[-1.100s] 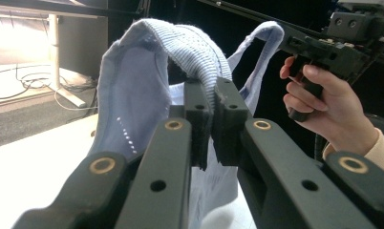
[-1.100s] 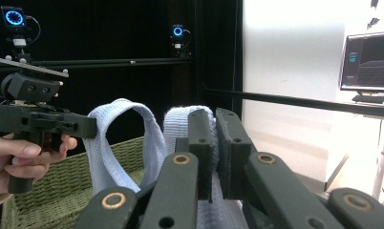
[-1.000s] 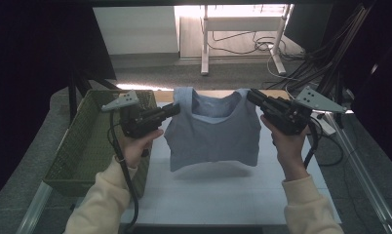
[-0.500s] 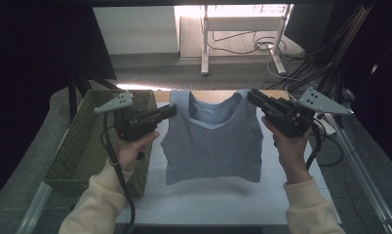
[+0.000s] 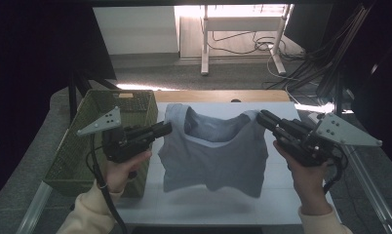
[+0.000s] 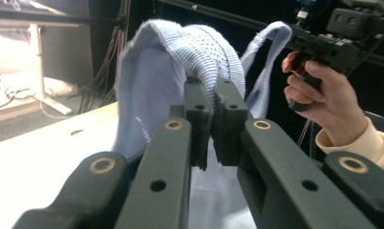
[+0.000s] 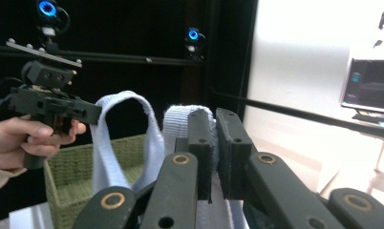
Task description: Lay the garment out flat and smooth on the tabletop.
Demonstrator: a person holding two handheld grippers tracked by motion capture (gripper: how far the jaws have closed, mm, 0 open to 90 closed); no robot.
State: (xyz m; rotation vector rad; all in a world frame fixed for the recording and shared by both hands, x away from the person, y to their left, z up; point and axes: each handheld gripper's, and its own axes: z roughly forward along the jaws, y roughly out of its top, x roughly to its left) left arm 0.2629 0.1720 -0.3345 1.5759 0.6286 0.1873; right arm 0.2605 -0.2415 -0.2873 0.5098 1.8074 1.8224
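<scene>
The top [image 5: 213,151] hangs over the table [image 5: 282,195] between both tongs, with the basket [image 5: 77,156] at its left.

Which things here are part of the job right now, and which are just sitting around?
Part of the job:
- light blue vest top, held up by its shoulder straps
- left gripper, shut on one strap
- right gripper, shut on the other strap
- white table under it

Just lying about:
- green wicker basket at the left
- cables on the floor beyond

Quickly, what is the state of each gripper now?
Left gripper: closed on one shoulder strap of the light blue top.
Right gripper: closed on the other shoulder strap.
</scene>
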